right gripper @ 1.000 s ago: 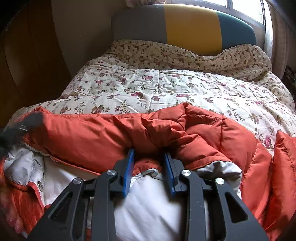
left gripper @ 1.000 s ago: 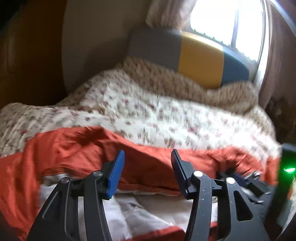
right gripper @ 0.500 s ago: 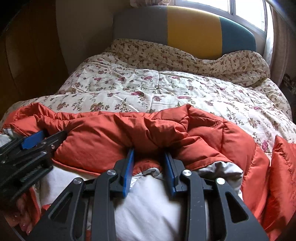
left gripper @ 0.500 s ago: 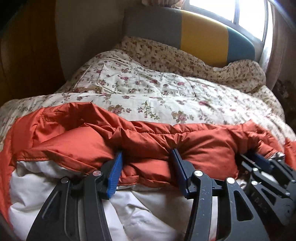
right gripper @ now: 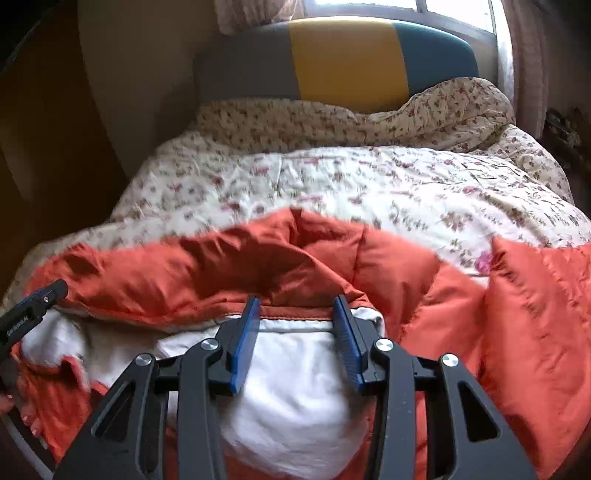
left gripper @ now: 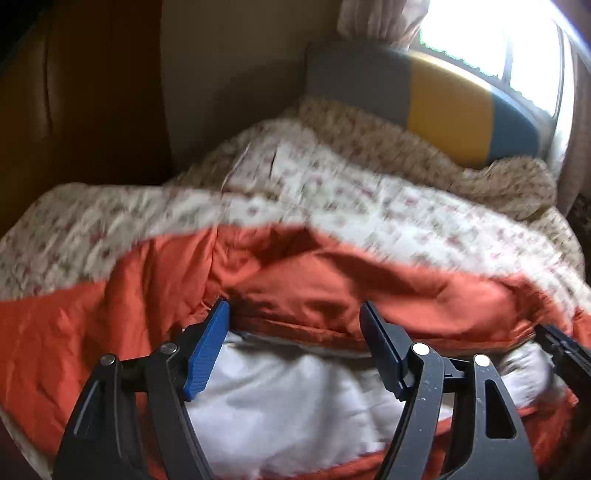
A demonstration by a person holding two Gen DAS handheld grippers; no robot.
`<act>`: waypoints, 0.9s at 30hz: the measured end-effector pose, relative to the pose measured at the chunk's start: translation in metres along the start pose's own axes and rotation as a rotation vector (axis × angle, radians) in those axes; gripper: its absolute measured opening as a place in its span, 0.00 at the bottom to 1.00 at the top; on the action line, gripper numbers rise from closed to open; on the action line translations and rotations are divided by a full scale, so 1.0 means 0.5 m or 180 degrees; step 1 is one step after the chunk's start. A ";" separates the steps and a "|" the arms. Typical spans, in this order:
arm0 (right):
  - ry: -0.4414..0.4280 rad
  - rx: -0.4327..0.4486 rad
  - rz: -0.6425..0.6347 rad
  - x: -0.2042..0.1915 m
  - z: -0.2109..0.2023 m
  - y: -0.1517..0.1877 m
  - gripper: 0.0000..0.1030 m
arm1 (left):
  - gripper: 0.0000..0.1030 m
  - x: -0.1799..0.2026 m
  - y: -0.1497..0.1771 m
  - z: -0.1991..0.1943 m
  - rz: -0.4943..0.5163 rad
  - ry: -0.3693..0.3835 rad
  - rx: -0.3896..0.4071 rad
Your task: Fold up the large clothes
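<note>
- Orange padded jacket point(right gripper: 207, 273) lies sprawled across the near end of the bed, white lining point(right gripper: 295, 398) turned up toward both cameras.
- Under it, the floral quilt point(right gripper: 369, 177) runs back to a headboard point(right gripper: 343, 55) in grey, yellow and teal panels.
- Left gripper point(left gripper: 295, 325): jaws spread wide, blue pad on one finger, hovering right at the orange hem where it meets the lining; nothing pinched between the fingers.
- Right gripper point(right gripper: 295, 317): jaws parted too, straddling the hem edge; the fabric sits in the gap, but the pads do not press on it.
- In the right wrist view, the left gripper's tip point(right gripper: 33, 306) pokes in at the left edge, against the jacket's orange shell; there is pale lettering on its side, too small and blurred to read.
- In the left wrist view, the right gripper point(left gripper: 565, 354) shows at the right edge, by the same hem.
- Left wrist picture is smeared; quilt pattern hard to make out there.
- Bright window point(left gripper: 491, 37) behind the headboard, curtain point(right gripper: 255, 14) hanging beside it.
</note>
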State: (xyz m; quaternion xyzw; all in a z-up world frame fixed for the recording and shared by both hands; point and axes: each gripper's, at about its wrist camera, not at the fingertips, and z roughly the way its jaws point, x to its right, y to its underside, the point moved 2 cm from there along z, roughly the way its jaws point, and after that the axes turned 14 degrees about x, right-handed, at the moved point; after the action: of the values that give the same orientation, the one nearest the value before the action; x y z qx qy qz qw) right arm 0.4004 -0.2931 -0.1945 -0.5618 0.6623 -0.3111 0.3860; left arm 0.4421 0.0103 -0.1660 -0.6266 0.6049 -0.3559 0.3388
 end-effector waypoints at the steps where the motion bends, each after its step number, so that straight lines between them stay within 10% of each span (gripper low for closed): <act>1: 0.0026 0.0007 -0.0021 -0.002 0.004 0.004 0.39 | 0.70 0.002 0.013 0.012 0.0040 -0.0001 -0.0054; 10: 0.0088 -0.0064 -0.0116 -0.005 0.012 0.012 0.40 | 0.78 0.021 0.034 0.025 0.0347 -0.0146 -0.0161; 14: -0.0052 0.0030 0.0010 -0.001 -0.047 -0.001 0.59 | 0.90 0.013 0.022 -0.033 0.0234 0.0012 -0.0086; 22: 0.0083 -0.0045 -0.0074 0.006 -0.182 0.056 0.60 | 0.92 -0.105 0.049 -0.205 -0.0573 0.0194 0.0264; 27: 0.0370 -0.0168 -0.0018 0.049 -0.210 0.085 0.60 | 0.92 -0.258 0.068 -0.274 -0.0992 -0.0289 0.0433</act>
State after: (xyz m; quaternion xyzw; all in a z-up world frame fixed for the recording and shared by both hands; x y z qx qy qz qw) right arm 0.2868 -0.3118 -0.1810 -0.5546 0.6899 -0.3268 0.3310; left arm 0.3054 0.1389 -0.1291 -0.7039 0.4590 -0.4156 0.3481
